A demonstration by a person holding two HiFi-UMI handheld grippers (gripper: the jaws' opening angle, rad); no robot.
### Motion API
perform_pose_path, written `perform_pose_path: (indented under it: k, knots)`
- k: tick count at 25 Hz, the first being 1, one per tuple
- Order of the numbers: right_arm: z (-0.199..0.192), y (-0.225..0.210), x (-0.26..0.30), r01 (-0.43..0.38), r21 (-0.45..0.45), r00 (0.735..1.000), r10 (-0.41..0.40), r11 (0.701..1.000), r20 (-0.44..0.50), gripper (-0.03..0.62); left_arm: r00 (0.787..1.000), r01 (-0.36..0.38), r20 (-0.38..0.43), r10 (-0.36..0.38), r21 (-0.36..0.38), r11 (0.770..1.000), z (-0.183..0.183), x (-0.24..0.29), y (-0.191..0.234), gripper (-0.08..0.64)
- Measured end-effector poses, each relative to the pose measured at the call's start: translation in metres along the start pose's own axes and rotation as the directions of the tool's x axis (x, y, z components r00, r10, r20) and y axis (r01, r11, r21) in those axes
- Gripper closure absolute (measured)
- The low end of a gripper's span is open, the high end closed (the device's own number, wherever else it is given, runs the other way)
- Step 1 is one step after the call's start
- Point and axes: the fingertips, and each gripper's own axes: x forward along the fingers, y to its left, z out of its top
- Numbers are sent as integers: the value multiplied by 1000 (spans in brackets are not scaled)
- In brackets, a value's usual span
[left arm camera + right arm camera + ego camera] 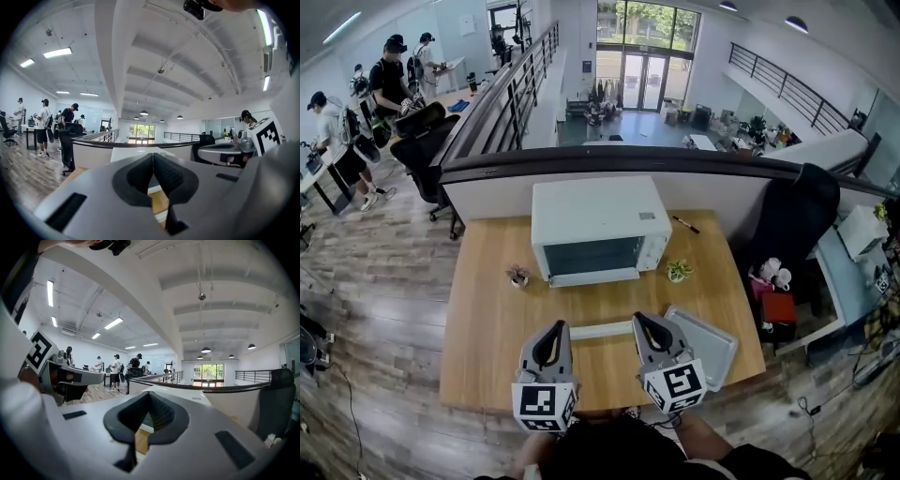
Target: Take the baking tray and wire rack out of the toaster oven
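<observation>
The jaws on my left gripper (153, 158) are pressed together: the two black pads meet in a thin line and nothing sits between them. My right gripper (149, 398) is closed on nothing in the same way. Past each closed tip I see only a sliver of wooden table (487, 319) and the white top of the toaster oven (598, 217).

From the head view, I hold the two grippers side by side over the near edge of the table. Their marker cubes are toward me, and both noses point roughly level at the oven. They angle slightly inward, so the tips sit closer together than the cubes. The hands behind them are mostly hidden under the cubes.

A pale strip (600, 329) lies on the table between the two tips. I cannot tell what it is.

The grey baking tray (712, 349) lies flat on the table just right of the right gripper, outside the oven. I cannot pick out the wire rack anywhere.

The oven stands at the back centre of the table, well apart from the grippers, and its dark glass door looks shut. A small potted plant (517, 276) stands on the table off one front corner and another plant (679, 271) off the other.
</observation>
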Motion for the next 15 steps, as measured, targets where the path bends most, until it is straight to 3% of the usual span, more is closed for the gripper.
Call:
perform_pose_path:
  k: [15]
  knots:
    - [-1,-15,-1,35,4,999,-35,999,14,584,1000,-18,-11,18,-1,1000,-5,5,1,536]
